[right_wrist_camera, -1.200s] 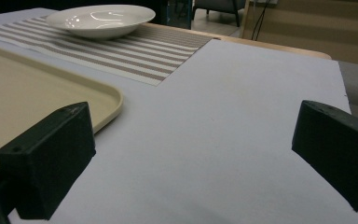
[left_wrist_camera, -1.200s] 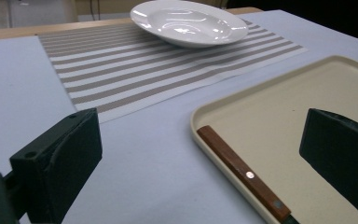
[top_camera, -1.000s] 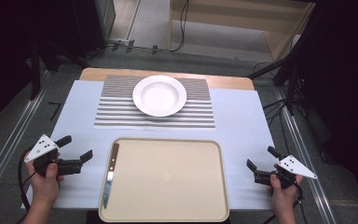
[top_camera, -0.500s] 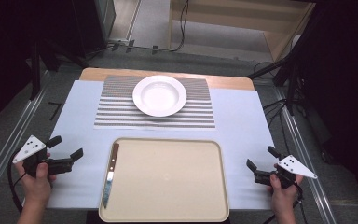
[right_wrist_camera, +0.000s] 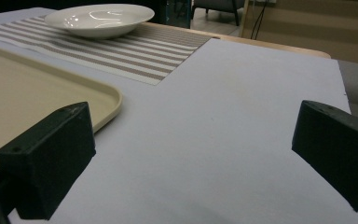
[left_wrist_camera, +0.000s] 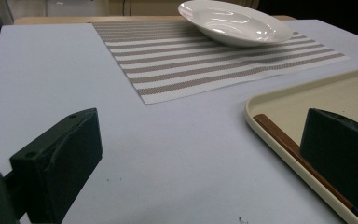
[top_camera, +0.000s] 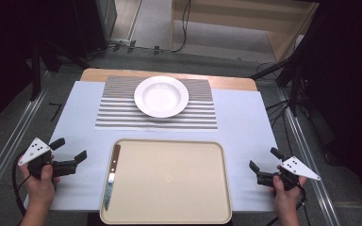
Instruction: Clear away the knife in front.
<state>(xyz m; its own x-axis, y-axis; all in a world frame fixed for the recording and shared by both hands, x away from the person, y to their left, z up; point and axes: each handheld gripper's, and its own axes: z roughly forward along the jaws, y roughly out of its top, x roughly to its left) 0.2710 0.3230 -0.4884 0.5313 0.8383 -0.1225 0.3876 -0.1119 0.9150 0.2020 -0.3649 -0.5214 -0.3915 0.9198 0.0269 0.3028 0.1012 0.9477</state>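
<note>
the left tool (top_camera: 69,151) rests low over the counter (top_camera: 245,127), jaws spread wide, just left of the beige tray (top_camera: 169,179). the right tool (top_camera: 265,162) sits near the counter's right edge, jaws wide too. a knife (top_camera: 111,176) lies along the tray's left side. beyond, a white plate (top_camera: 161,96) sits on a striped placemat (top_camera: 118,110).

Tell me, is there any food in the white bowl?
Empty. The white bowl on the striped mat shows only its bare, shiny inside in the high view and both gripper views.
</note>
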